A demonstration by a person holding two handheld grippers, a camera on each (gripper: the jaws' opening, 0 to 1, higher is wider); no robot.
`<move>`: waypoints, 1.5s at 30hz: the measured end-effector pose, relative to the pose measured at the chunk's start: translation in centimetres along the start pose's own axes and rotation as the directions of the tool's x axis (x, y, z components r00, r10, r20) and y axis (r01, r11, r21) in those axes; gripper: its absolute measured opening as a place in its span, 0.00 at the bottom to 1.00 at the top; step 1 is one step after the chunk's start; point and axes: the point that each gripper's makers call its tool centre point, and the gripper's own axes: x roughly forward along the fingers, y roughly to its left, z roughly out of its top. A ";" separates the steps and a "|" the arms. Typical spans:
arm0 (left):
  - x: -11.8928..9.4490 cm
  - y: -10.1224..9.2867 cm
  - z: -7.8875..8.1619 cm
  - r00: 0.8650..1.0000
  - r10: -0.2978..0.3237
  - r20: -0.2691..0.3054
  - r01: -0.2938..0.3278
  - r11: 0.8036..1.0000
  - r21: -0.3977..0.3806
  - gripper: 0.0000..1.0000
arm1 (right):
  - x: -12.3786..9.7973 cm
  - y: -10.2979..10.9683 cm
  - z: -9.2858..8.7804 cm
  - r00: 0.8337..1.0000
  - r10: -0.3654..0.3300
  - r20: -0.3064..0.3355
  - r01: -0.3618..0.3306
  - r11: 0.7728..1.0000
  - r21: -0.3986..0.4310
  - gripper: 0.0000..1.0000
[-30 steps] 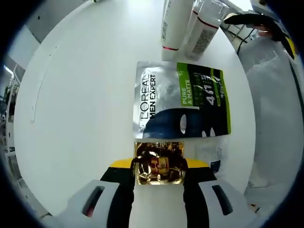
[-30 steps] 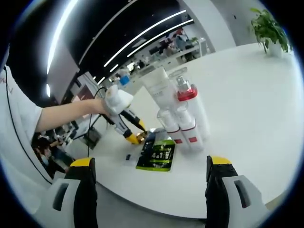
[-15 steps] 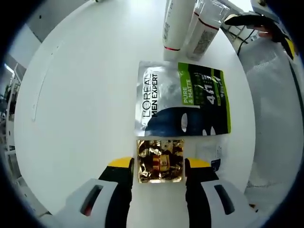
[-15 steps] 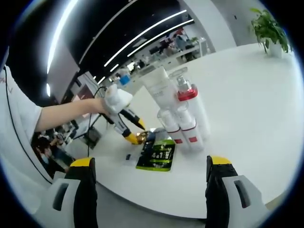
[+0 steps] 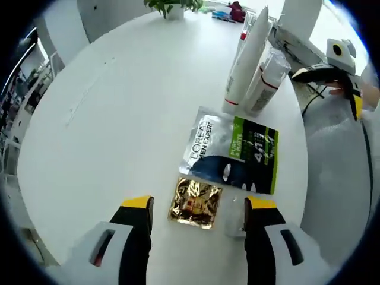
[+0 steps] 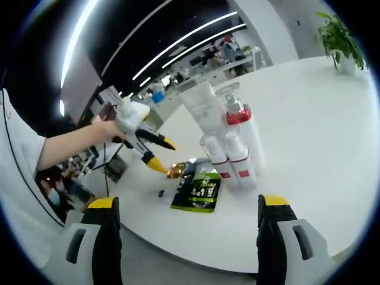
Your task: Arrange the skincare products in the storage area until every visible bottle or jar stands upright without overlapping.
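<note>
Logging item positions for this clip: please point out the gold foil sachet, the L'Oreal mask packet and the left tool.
gold foil sachet (image 5: pixel 195 203), left gripper view, centre of the crinkled foil.
L'Oreal mask packet (image 5: pixel 234 151), left gripper view, middle of its printed face.
left tool (image 5: pixel 196 228), left gripper view, midway between its yellow-tipped jaws.

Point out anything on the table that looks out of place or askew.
Three flat packets lie on the table rather than standing: the face mask sachet, the crinkled gold foil packet touching its near edge, and a small white sachet beside it. The white bottles behind them stand upright, packed close together.
</note>
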 end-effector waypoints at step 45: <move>-10.4 -8.4 -8.8 0.736 0.488 0.469 -0.049 0.730 -0.682 0.98 | 0.1 0.9 0.5 0.999 0.031 0.019 -0.029 0.997 -0.071 0.98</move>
